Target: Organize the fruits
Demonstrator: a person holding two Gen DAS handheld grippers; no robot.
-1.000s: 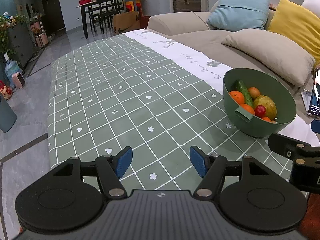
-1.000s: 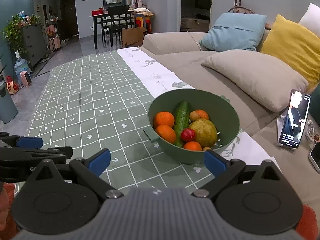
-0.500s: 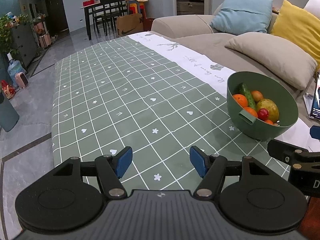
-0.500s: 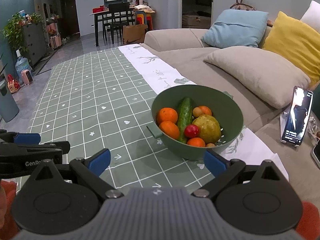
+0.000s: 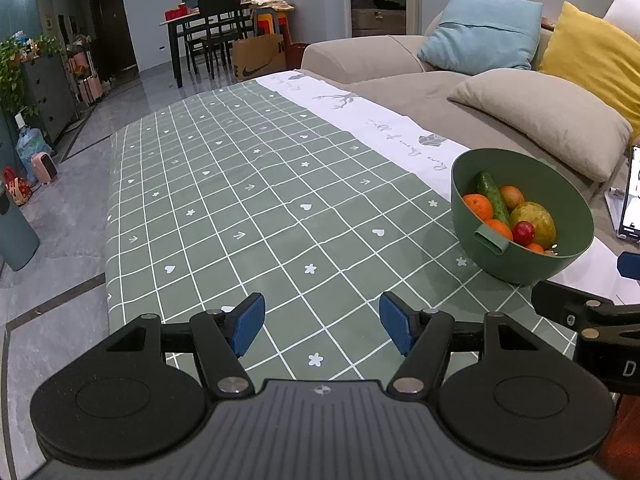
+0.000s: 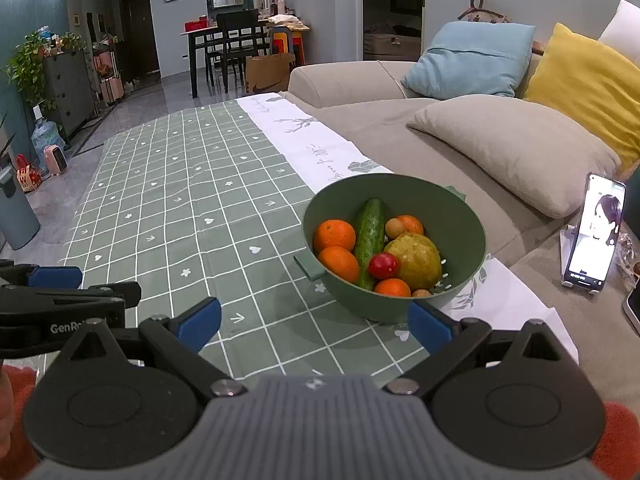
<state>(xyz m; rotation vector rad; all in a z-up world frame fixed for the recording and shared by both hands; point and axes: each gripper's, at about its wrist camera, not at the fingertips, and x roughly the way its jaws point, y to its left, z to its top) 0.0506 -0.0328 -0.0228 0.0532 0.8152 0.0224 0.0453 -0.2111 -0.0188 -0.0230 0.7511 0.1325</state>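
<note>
Fruit sits heaped in the bowl [image 5: 500,264] in the left wrist view: oranges [image 5: 478,206], a cucumber [image 5: 493,196], a yellow-green fruit [image 5: 536,220] and a small red one [image 5: 523,233]. The bowl stands at the right of the surface [image 5: 248,208], near the white border of the cloth and the sofa [image 5: 400,92] beyond. No fruit lies loose on the checked cloth. The left gripper [image 5: 322,326] hovers low over the near cloth, jaws wide and empty, with open room ahead and to its left up to the surface's edge.

From the right wrist, the bowl [image 6: 440,204] is just ahead of the right gripper [image 6: 314,326], whose jaws are wide and empty. A phone [image 6: 594,232] stands propped to the right, near the bowl.

This fits either fruit gathered into the bowl already, or a full bowl waiting to be sorted out; the pictures do not settle which.
</note>
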